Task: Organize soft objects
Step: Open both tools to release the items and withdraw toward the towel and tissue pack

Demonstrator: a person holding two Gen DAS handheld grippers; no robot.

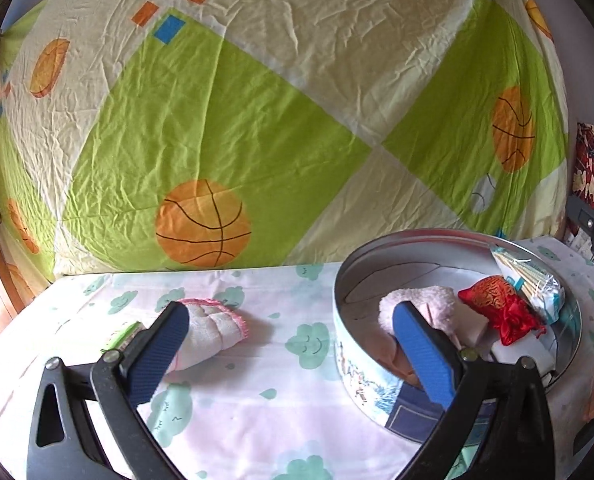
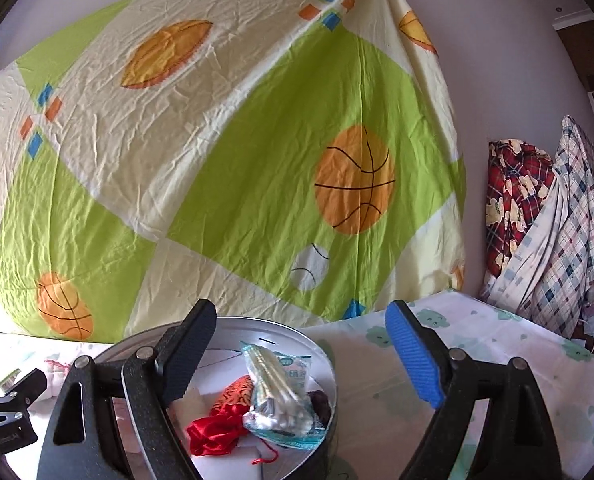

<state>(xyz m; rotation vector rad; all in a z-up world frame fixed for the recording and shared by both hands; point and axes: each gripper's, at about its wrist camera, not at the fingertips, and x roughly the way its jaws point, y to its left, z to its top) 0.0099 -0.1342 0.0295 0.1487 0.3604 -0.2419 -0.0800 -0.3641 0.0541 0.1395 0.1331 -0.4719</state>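
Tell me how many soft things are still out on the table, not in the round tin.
1 for sure: a pink-edged cloth lying on the table left of the tin, behind the left gripper. A green-labelled item beside it is mostly hidden.

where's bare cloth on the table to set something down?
Free: table cloth between the folded towel and the round tin, and cloth right of the tin up to the piled bedding. Crowded: inside the tin, with red pouch and swab packet.
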